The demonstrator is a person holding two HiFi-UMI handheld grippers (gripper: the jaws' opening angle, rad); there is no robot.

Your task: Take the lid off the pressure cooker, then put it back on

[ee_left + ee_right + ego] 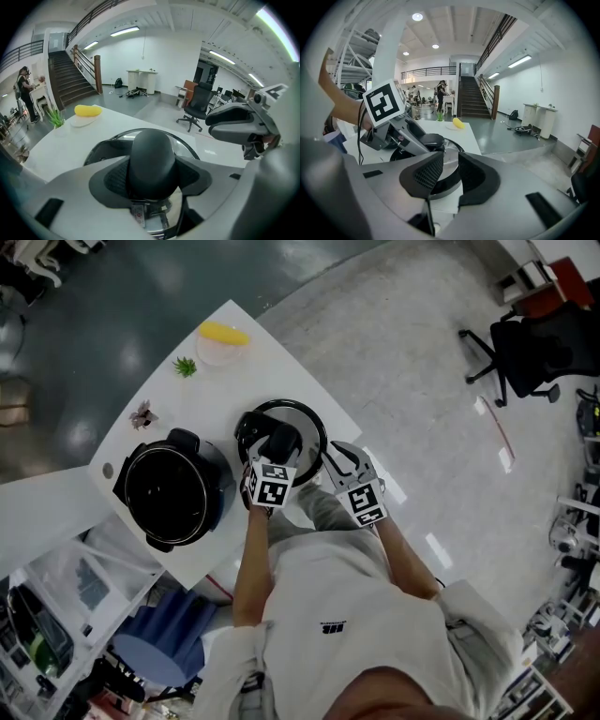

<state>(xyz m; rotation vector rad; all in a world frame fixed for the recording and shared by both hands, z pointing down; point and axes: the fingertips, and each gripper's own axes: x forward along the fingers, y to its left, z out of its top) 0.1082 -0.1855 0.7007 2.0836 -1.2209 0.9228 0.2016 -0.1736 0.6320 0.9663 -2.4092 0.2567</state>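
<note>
We judge the first half done. The black round pressure cooker pot (173,488) stands open on the left part of the white table (225,381), its dark inside bare. Its round lid of shiny metal with a black rim (307,424) lies flat on the table just to the right of the pot, near the table's right edge.

Our left gripper (152,178) is clamped on the lid's black domed knob (152,147), with a ribbed pad pressing on each side of it. Our right gripper (450,171) sits just beside the lid's right rim, jaws narrow with a slim gap and nothing between them.

What is left, as we read it, is to raise the lid by the knob, carry it left over the pot's mouth, and seat it. Whether it needs a locking twist we cannot tell.

As for writing, a small sticker (137,213) on the lid below the knob carries a red mark, but its print is too small to read. The dark mark (333,626) on the person's white top is also illegible. The grippers' cubes show only black-and-white square patterns, no words. We see no brand name on the pot.
</note>
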